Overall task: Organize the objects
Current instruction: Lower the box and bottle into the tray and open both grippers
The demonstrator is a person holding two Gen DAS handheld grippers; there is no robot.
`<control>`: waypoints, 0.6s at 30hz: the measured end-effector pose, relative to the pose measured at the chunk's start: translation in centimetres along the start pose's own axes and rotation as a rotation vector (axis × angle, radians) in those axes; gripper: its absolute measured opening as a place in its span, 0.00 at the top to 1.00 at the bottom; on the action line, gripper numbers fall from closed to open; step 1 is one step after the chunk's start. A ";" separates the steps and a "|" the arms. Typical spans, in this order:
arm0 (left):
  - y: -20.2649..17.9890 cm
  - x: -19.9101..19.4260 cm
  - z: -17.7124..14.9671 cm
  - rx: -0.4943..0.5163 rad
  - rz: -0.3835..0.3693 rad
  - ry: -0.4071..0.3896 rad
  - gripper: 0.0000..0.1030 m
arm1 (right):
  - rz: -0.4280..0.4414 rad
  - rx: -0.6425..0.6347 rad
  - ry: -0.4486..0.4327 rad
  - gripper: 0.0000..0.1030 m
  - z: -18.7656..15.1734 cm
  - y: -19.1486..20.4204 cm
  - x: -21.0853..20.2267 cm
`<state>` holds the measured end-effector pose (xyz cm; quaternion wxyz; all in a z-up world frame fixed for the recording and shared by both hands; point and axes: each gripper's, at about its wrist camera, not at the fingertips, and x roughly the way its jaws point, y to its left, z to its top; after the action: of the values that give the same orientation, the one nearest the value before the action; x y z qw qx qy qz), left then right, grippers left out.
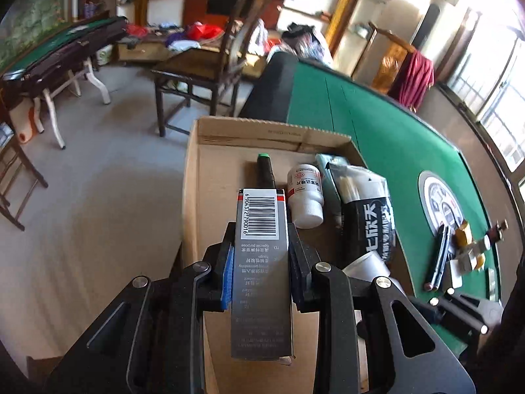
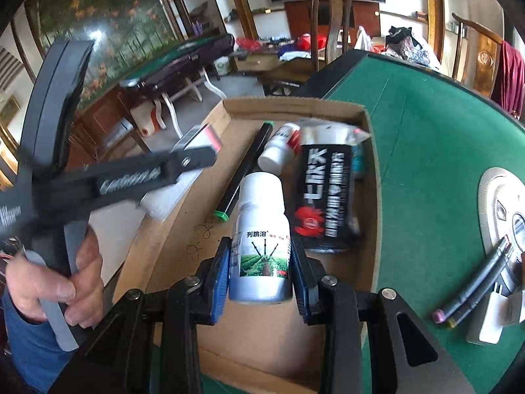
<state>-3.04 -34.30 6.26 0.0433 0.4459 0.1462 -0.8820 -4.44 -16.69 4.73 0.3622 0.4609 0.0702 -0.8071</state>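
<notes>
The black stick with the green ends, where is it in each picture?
Left wrist view: the black marker lies in the cardboard box, poking out behind the grey carton held in the left gripper, left of the small white pill bottle.
Right wrist view: the marker lies slanted in the box, up and left of the white bottle between the fingers.
Shared landmark: the black packet.

Matt cardboard tray point(image 1: 210, 170), glossy plastic bottle point(image 2: 261, 239), probably felt tabletop point(image 1: 387, 138)
</notes>
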 end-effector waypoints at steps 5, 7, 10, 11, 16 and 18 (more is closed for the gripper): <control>0.3 2.0 1.0 -0.019 0.018 0.046 0.74 | -0.027 -0.002 0.019 0.67 0.8 0.7 1.6; 0.2 2.6 1.1 -0.009 0.026 0.062 0.74 | -0.045 0.006 0.028 0.67 1.1 0.7 2.1; 0.2 3.4 1.4 -0.001 0.039 0.081 0.74 | -0.035 0.041 0.055 0.67 1.4 0.1 2.7; 0.1 3.6 1.4 0.005 0.042 0.083 0.74 | -0.034 0.048 0.059 0.67 1.6 0.0 2.9; 0.8 4.1 1.8 -0.013 0.035 0.090 0.74 | -0.036 0.063 0.071 0.67 2.2 0.0 3.7; 1.0 4.3 2.0 -0.016 0.041 0.098 0.74 | -0.040 0.064 0.075 0.67 2.4 0.1 4.0</control>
<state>-6.99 -35.64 3.74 0.0579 0.4912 0.1460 -0.8568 -7.28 -19.88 2.89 0.3283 0.5006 0.0670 -0.7983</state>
